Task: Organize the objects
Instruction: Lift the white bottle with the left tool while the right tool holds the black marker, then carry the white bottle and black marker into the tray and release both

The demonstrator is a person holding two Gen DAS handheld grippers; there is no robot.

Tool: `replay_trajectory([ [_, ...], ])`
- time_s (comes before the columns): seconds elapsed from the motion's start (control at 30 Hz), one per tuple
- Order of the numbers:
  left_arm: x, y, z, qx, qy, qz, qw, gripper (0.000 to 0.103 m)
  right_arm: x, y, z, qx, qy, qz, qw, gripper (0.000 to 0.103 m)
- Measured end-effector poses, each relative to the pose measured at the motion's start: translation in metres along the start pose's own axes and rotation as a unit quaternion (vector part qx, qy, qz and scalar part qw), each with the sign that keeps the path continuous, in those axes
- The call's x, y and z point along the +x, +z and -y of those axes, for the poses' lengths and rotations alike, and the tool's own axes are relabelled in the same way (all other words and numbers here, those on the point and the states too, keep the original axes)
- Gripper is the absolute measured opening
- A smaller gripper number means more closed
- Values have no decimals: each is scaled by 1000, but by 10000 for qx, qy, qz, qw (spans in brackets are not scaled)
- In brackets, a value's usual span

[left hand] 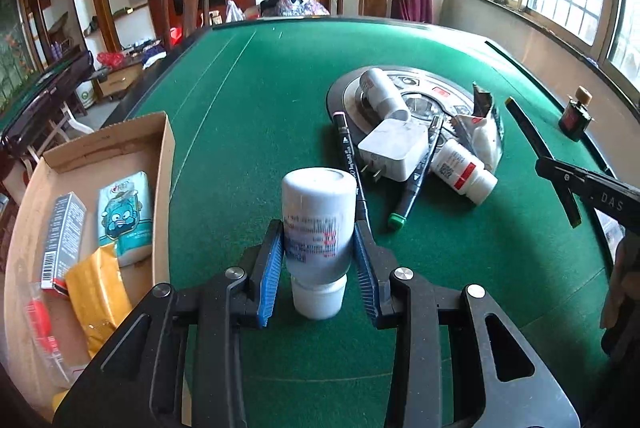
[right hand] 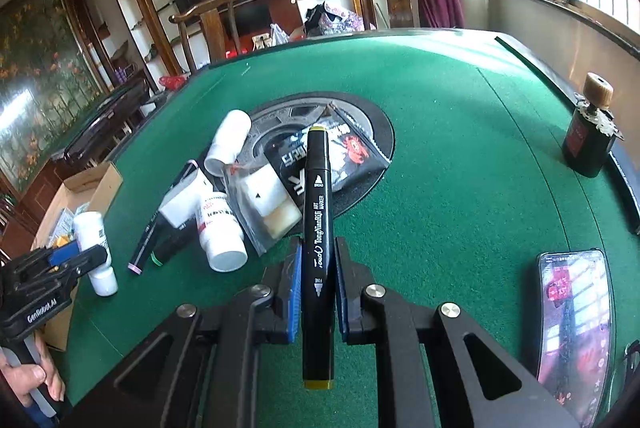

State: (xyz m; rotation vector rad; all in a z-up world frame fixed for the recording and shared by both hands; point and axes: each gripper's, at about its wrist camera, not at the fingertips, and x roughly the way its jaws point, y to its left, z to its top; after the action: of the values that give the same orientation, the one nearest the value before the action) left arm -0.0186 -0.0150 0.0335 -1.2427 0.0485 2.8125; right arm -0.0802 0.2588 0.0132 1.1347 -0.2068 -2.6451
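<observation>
Bottle in one gripper, marker in the other

My left gripper [left hand: 318,260] pinches a white pill bottle [left hand: 318,228] between its blue pads, cap end toward me, held above the green table [left hand: 248,100]. Just to its left sits an open cardboard box [left hand: 164,164] at the table's edge, already holding a small grey carton [left hand: 64,236], a white packet with a blue cartoon face [left hand: 126,216] and a yellow pouch [left hand: 98,292].

My right gripper [right hand: 318,268] is pressed together on a black art marker [right hand: 318,248], which runs lengthwise between the pads and sticks out past both ends, its olive-yellow tips showing.

Near the round centre plate [left hand: 340,92] lies a loose pile: a white charger plug [left hand: 394,148], a second white bottle with a red band [left hand: 464,168], a white tube [left hand: 382,92], two more markers [left hand: 416,180] and a torn foil packet [left hand: 480,132]. A dark small bottle with a wooden stopper [right hand: 588,136] stands well apart near the far right edge, and a phone [right hand: 572,312] lies beside my right gripper.
</observation>
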Motion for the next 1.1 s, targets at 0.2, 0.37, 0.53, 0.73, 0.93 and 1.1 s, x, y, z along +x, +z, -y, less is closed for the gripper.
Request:
replay_trajectory([
  [0.2,-18,-3,0,100,134,258,9995,34,-8,0,-7,87,184,181,9996,13],
  [0.37,-24,-7,-3,105,123,315,9994,34,-12,-8,-33,-64,468,230,9986,13],
  [0.53,-28,-10,-5,87,132,330,9993,34,-7,-17,-61,-241,685,105,9973,13],
  [0.73,-37,-12,-12,61,193,429,9989,34,-4,-25,-85,-376,900,-6,9952,13],
  [0.93,-51,-14,-23,-27,232,575,9981,34,1,-31,-117,-620,1061,-125,9923,13],
  [1.1,-61,-15,-35,-128,275,665,9973,34,4,-35,-145,-825,1176,-208,9894,13],
])
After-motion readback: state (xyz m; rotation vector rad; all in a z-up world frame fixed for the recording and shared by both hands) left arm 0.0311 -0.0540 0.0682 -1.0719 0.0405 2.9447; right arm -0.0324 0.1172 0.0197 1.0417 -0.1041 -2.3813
